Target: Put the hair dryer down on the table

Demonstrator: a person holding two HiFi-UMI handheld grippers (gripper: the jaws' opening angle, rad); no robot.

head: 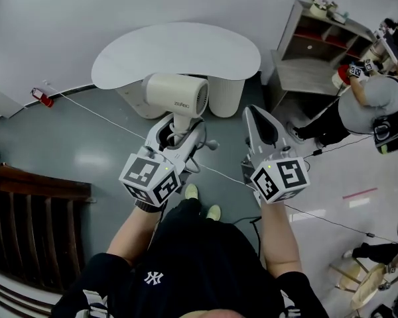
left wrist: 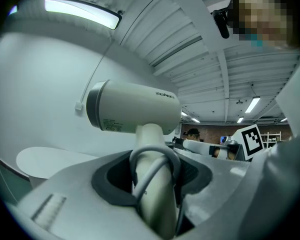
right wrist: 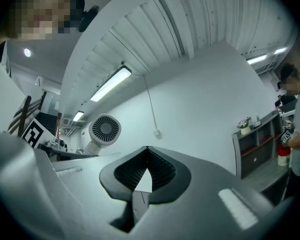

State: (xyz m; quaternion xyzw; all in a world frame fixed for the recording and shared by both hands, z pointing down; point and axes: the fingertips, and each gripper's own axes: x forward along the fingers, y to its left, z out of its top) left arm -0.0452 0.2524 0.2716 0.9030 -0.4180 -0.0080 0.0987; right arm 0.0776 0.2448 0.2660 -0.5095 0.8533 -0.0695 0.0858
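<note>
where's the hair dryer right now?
Head view, left of centre: the hair dryer is held by its handle in the left claw, in the air by the near edge of the white table.

A lab hall: strip lights (left wrist: 80, 11), ribbed ceiling (left wrist: 180, 34), another person (head: 371, 105) at shelves (head: 318, 52).

Cream hair dryer (head: 176, 93), white table (head: 179, 48), grey left gripper (head: 176, 134) and right gripper (head: 253, 111), black-and-white square-marker cubes (head: 149, 177).
</note>
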